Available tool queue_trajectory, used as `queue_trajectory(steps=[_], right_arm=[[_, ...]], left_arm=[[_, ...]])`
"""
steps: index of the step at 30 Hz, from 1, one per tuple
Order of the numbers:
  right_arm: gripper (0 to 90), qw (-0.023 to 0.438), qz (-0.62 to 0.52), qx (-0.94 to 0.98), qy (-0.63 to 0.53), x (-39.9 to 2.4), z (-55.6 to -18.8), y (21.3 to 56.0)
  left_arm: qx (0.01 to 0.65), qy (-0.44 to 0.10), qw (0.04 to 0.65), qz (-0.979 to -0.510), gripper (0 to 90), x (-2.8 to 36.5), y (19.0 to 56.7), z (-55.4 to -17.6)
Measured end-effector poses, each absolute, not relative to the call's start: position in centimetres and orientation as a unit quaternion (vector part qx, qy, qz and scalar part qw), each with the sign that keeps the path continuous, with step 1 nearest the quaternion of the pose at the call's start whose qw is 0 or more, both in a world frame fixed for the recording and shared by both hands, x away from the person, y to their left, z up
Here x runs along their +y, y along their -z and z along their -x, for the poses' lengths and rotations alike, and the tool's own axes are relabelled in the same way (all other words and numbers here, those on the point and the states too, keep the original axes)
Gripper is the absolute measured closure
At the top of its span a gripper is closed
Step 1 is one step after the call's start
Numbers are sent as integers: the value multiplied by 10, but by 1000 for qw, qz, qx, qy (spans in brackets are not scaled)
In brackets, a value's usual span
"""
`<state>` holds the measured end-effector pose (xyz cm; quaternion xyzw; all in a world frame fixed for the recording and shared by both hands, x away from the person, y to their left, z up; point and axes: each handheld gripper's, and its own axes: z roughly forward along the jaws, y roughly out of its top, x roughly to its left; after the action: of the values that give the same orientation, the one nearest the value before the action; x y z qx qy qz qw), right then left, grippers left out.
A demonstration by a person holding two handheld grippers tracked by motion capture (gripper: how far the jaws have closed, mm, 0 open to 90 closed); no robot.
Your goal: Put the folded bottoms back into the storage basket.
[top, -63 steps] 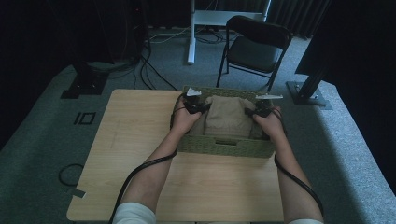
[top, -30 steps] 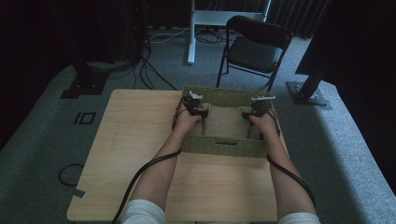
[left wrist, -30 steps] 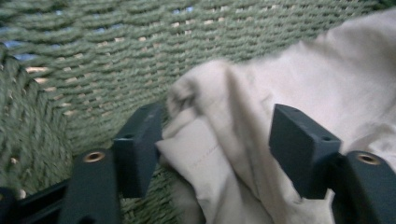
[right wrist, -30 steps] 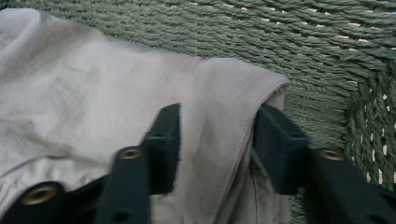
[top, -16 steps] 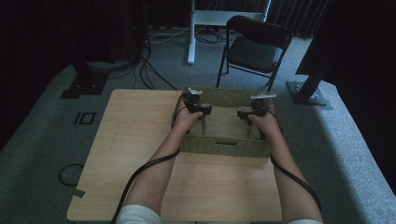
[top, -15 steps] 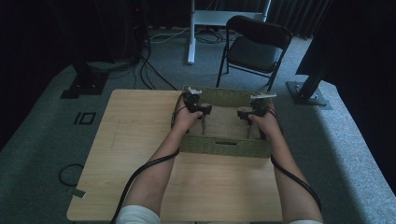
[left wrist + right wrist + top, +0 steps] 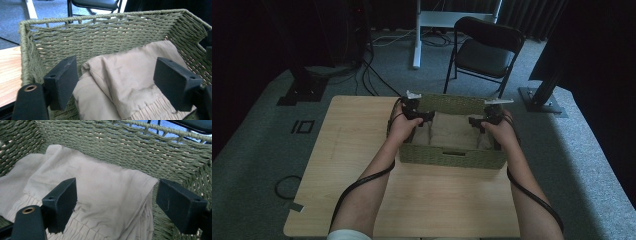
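Dim room with grey carpet, a black folding chair [image 7: 486,47] at upper centre of the high view, and a pale wooden counter [image 7: 357,150] filling the lower middle. Compared with two seconds back: beige garment [image 7: 455,131] then bunched up high between both grippers above the basket, now lying down inside it; both hands since lifted a little off the cloth. Left gripper [image 7: 418,116] at the basket's left end, right gripper [image 7: 479,122] at its right end, both hovering just above the fabric. Jaws of each just opened wide, nothing clamped between them, cloth lying loose below the pads in both gripper views. Green woven basket [image 7: 452,159], rectangular, with a handle slot in the near wall, sitting at centre right of the counter and holding just the garment. Garment [image 7: 125,82] folded roughly flat, soft creases across the top layer, a gathered, pleated band along the lower edge of both gripper views, one folded corner [image 7: 140,182] resting close against the basket's woven wall [image 7: 155,150].
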<state>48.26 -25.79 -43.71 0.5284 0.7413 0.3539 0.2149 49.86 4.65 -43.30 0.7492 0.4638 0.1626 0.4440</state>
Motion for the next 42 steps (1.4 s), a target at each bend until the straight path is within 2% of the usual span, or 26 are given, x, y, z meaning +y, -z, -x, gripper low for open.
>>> queue_trajectory(steps=[11, 21, 42], right_arm=[[169, 233, -520, 740, -359, -259, -474, 418], [169, 229, -504, 745, -372, -260, -454, 406], [169, 239, -483, 738, -406, -269, -397, 406]], left_arm=[[452, -168, 453, -749, 201, 50, 414, -488], [437, -168, 458, -756, 200, 56, 404, -470], [422, -161, 472, -757, 180, 83, 412, -424]])
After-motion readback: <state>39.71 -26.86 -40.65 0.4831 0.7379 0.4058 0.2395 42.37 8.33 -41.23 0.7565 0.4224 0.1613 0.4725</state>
